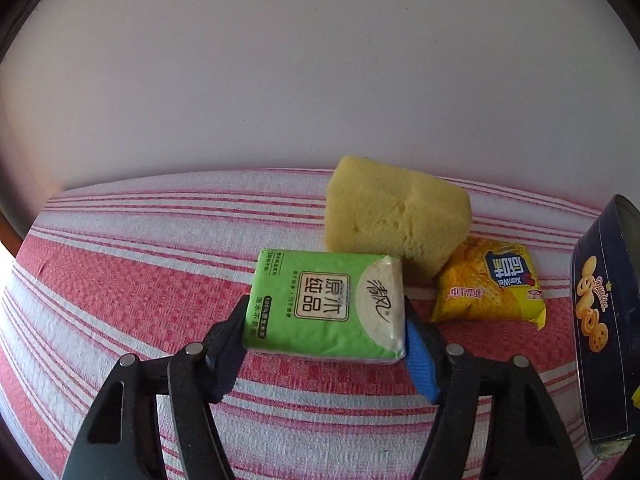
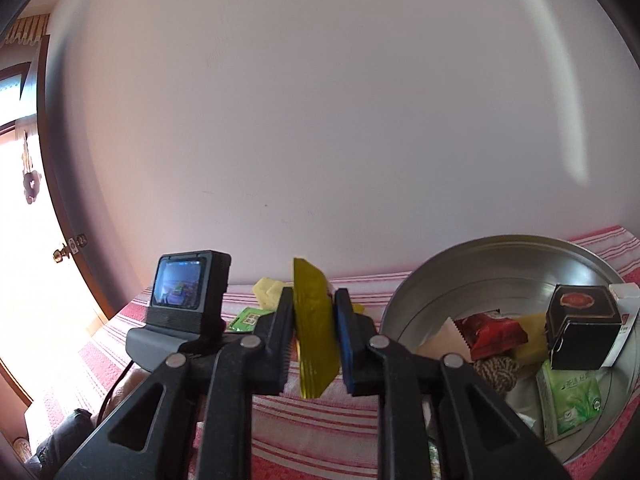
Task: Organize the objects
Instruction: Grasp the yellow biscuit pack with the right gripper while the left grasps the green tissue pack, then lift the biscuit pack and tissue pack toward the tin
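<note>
While the green tissue pack (image 1: 326,306) lies flat on the red-and-white striped cloth (image 1: 120,300), the left gripper (image 1: 325,334) has its two fingers on the pack's two short sides, one at 9 o'clock and one at 3 o'clock of it. The fingers touch the wrapper or stand just beside it; I cannot tell if they already press. At 12 o'clock of the pack a yellow sponge (image 1: 394,218) rests on the cloth, touching the pack's far corner or just behind it. At 2 o'clock of the pack lies a yellow snack packet (image 1: 490,282), near the sponge. At 3 o'clock, well apart, the side of a dark blue cookie tin (image 1: 600,332) is visible.

From the right wrist, the right gripper (image 2: 314,328) is pinching an olive-yellow flat packet (image 2: 314,320), held upright above the cloth. At 3 o'clock of it stands the round metal tin (image 2: 500,264), open on top, with several things inside: a black box (image 2: 582,328), a red packet (image 2: 494,334), and a light green sachet (image 2: 570,402). At 9 o'clock of the held packet a small screen device (image 2: 186,288) is seen, belonging to the other gripper.
</note>
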`<state>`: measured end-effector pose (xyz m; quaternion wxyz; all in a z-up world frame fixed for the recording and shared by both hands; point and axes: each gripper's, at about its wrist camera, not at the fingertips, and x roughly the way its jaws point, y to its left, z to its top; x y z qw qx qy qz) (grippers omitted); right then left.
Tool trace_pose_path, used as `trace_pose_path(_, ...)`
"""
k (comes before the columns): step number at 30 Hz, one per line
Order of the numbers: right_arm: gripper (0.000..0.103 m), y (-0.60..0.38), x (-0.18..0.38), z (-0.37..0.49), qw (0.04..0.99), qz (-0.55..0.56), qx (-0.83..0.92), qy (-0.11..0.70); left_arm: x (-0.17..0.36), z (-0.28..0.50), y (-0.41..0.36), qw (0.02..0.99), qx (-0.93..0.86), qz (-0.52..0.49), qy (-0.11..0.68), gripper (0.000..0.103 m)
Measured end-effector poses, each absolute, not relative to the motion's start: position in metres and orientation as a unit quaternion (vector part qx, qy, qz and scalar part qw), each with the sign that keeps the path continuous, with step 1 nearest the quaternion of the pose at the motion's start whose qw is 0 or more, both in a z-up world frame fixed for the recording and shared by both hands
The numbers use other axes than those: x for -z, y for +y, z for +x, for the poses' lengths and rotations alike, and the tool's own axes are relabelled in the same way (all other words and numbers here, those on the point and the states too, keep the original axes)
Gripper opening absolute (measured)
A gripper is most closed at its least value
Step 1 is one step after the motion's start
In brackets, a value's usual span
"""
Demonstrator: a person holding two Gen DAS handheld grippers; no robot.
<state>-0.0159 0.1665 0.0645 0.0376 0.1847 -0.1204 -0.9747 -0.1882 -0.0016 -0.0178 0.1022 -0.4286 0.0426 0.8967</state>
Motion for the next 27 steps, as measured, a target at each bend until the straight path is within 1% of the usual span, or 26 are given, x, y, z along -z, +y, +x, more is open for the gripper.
trace_pose_path(3,0.019,0.163,-0.064,-0.015,0.034,0.182,0.976,-0.116,0.011,-0.18,-0.012,0.08,-0.905,-0.417,0.027,0.07)
trace_pose_path(6,0.019,0.164,-0.061,-0.012,0.029,0.177,0.977,-0.112,-0.008,-0.157,-0.019,0.069,-0.93,-0.36,0.018,0.07)
trace_pose_path(11,0.019,0.167,-0.057,-0.011,0.007,0.171,0.979,-0.113,-0.027,-0.112,-0.009,0.035,-0.953,-0.295,0.051,0.07)
trace_pose_path(19,0.019,0.157,-0.056,-0.01,-0.001,0.16,0.981,-0.109,-0.033,-0.057,0.006,0.026,-0.961,-0.271,0.043,0.07)
trace_pose_path(27,0.019,0.142,-0.05,-0.002,0.006,0.161,0.983,-0.088,-0.038,-0.042,0.017,0.031,-0.965,-0.256,0.039,0.07)
